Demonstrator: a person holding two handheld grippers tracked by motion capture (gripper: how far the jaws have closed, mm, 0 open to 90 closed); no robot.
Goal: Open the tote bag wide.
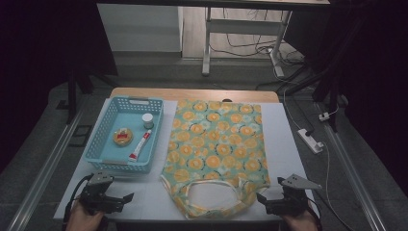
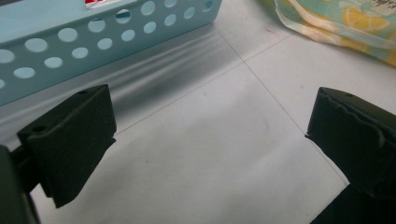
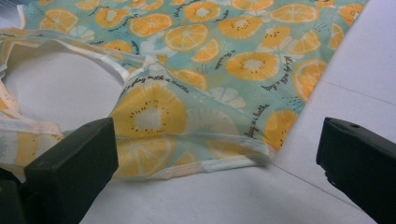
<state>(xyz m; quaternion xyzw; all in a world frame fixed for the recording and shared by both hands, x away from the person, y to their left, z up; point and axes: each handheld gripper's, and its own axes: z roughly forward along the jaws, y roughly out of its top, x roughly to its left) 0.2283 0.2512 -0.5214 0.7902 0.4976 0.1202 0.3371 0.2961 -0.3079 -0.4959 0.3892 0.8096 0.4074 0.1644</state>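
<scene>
Garment: teal cloth top printed with orange citrus slices (image 1: 216, 149), spread flat on the white desk (image 1: 284, 144), neck opening and yellow-edged straps toward the person, hem toward the far edge.
Long axis: runs from the near edge of the desk to the far edge, so the strap end is the end within reach.
Right tool (image 1: 263, 201): jaws wide apart, nothing between them, low over the desk just beside the garment's near right corner; in the right gripper view that corner and a strap seam (image 3: 219, 163) lie straight ahead between the two black jaws.
Left tool (image 1: 126, 199): jaws also spread wide and empty, over bare desk; in the left gripper view the garment's near left edge (image 2: 336, 23) sits ahead and off to one side, farther off than the right tool is from its corner.
Nearer hand: the right, by my reading; a grasp of the near right strap corner looks like the likeliest first move.
Beside the garment: light blue perforated plastic basket (image 1: 103, 139), to the garment's left, close but apart.
Inside the basket: small white-capped jar (image 1: 147, 120), red-and-white tube (image 1: 140, 145), round yellow item (image 1: 123, 137) I cannot identify.
</scene>
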